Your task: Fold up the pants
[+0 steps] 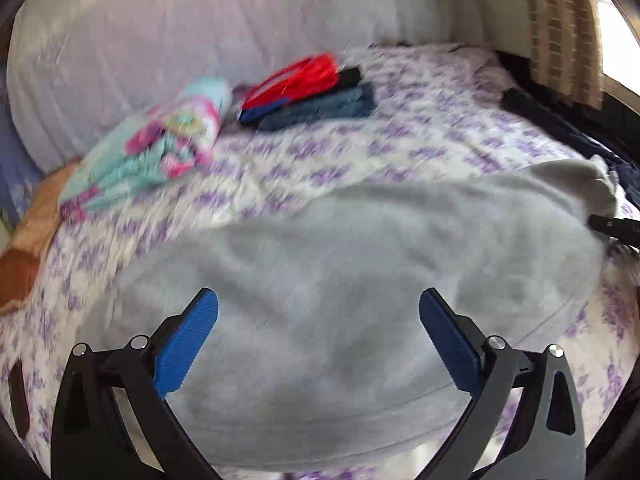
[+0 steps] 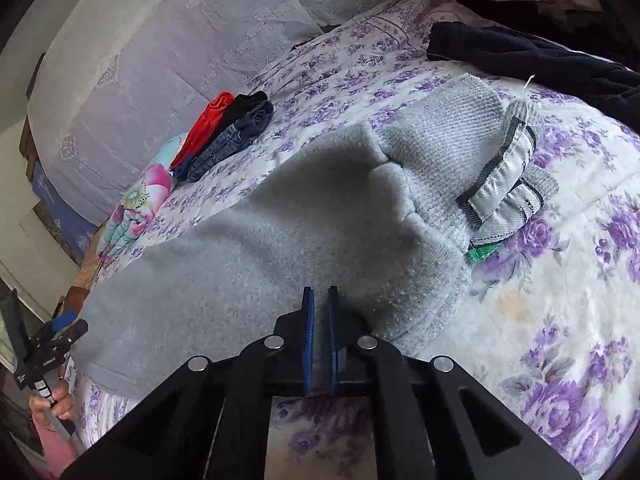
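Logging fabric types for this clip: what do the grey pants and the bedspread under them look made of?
Grey pants: soft fleece or sweatshirt knit, probably; matte, fuzzy nap outside, a looped weave where the waist is turned out. Bedspread: thin woven cloth, likely cotton, matte, printed with purple flowers, lightly creased.

pants (image 2: 260,240) spread on bedspread (image 2: 560,300) — folded stack (image 2: 224,136) behind, near pillow (image 2: 140,60).

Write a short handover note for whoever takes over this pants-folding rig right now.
Left gripper: open, empty, above the grey fleece pants.
Right gripper: shut, pinching a fold of the pants near their turned-out waistband.
Pants lie spread on the purple-flowered bedspread; a folded stack of red, black and denim clothes sits beyond.
Done: one edge gripped.
Left: fold, smooth, add to stack.
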`<state>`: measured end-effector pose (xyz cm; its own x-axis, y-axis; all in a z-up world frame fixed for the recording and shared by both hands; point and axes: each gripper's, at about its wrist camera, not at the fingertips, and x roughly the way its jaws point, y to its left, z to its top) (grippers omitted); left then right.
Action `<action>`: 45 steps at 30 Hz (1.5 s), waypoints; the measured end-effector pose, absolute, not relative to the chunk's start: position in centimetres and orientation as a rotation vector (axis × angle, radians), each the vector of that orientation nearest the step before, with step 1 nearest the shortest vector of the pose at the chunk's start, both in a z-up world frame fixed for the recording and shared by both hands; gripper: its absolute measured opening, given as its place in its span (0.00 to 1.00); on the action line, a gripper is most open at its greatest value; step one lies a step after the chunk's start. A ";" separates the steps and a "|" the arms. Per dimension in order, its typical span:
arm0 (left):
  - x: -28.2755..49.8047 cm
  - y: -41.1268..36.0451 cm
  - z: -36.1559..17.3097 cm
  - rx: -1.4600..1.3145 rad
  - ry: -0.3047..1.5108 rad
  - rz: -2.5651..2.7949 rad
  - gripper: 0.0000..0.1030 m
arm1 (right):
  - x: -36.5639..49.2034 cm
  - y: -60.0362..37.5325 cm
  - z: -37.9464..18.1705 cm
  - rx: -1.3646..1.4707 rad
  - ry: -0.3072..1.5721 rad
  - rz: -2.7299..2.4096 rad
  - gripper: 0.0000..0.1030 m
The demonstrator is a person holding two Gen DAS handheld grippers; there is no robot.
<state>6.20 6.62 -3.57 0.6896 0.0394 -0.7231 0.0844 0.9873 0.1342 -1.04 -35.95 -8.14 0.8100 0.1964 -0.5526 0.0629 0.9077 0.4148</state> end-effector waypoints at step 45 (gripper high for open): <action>24.3 1.3 -6.1 -0.090 1.087 -0.268 0.57 | -2.1 -37.6 -8.8 0.547 0.578 0.136 0.08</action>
<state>24.29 1.28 -6.15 0.4362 -0.2594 -0.8616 0.1712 0.9640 -0.2036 -2.07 -37.59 -8.75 0.8332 0.2712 -0.4819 0.0279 0.8498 0.5264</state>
